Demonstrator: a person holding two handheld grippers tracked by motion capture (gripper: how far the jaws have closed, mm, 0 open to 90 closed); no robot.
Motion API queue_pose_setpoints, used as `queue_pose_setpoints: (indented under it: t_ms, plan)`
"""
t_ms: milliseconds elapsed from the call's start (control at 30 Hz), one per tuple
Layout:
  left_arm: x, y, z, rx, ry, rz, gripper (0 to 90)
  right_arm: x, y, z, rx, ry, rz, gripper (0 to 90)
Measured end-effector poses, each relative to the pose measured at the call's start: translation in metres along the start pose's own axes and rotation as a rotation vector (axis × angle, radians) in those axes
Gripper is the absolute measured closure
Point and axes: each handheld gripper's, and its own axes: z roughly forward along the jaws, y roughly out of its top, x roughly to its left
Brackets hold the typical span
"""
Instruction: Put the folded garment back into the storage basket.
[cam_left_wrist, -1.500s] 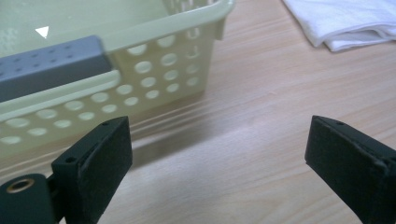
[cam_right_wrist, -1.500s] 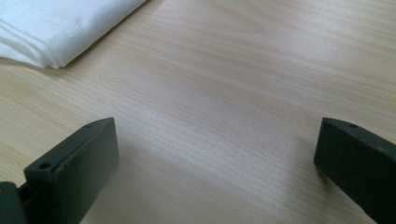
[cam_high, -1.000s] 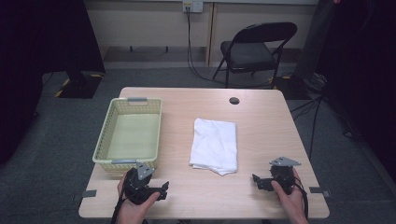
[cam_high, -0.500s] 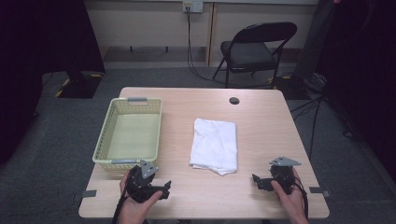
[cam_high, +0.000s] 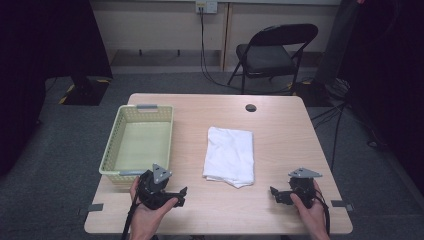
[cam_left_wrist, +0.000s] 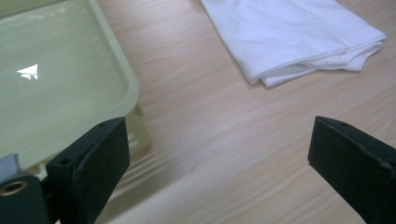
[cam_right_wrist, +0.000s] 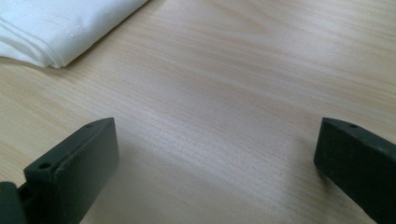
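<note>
Since the frame a second earlier, the left hand-held gripper had crept a little to the right along the near edge of the tabletop, while the right hand-held gripper had barely shifted and the cloth had not moved at all.

Both hand-held grippers sat low over bare wood, each held in a hand coming in from the near side. In the left gripper view its two black jaws stood spread wide with nothing between them, and the right gripper view showed the same: jaws wide apart over empty wood grain.

A folded white cloth lay flat on the middle of the tabletop, between the two hand-held grippers and farther from the person than either, apart from both. In the left gripper view the cloth lay ahead and to the right; in the right gripper view its corner showed at the upper left.

A pale yellow basket stood on the left part of the tabletop, just beyond the left hand-held gripper, with nothing in it. A round dark hole marked the far side of the tabletop, and a black folding chair stood on the floor beyond.
</note>
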Motion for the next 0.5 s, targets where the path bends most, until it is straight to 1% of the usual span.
queue_pose_setpoints:
  t_ms: [33,167,267,367,400,467,500]
  plan:
    - [-0.001,0.001,0.001,-0.001,-0.009,0.002,5.0,0.0,0.0,0.0,0.0,0.0,0.0,0.0]
    - [-0.006,0.005,0.005,0.005,-0.012,0.013,5.8,0.0,0.0,0.0,0.0,-0.001,0.0,0.0]
    - [-0.008,0.009,0.006,0.001,-0.028,0.017,5.2,0.0,0.0,0.0,0.0,-0.001,0.0,0.0]
    - [-0.012,0.014,0.008,0.004,-0.028,0.037,5.2,0.0,0.0,0.0,-0.001,-0.001,0.0,0.0]
    - [-0.013,0.016,0.008,0.001,-0.028,0.038,5.2,0.0,0.0,0.0,0.0,-0.001,0.0,0.0]
    - [-0.016,0.02,0.01,0.001,-0.036,0.049,5.3,0.0,0.0,0.0,-0.001,-0.001,-0.001,0.0]
    - [-0.018,0.022,0.01,-0.008,-0.041,0.05,5.5,0.0,0.0,0.0,0.0,-0.001,0.0,0.0]
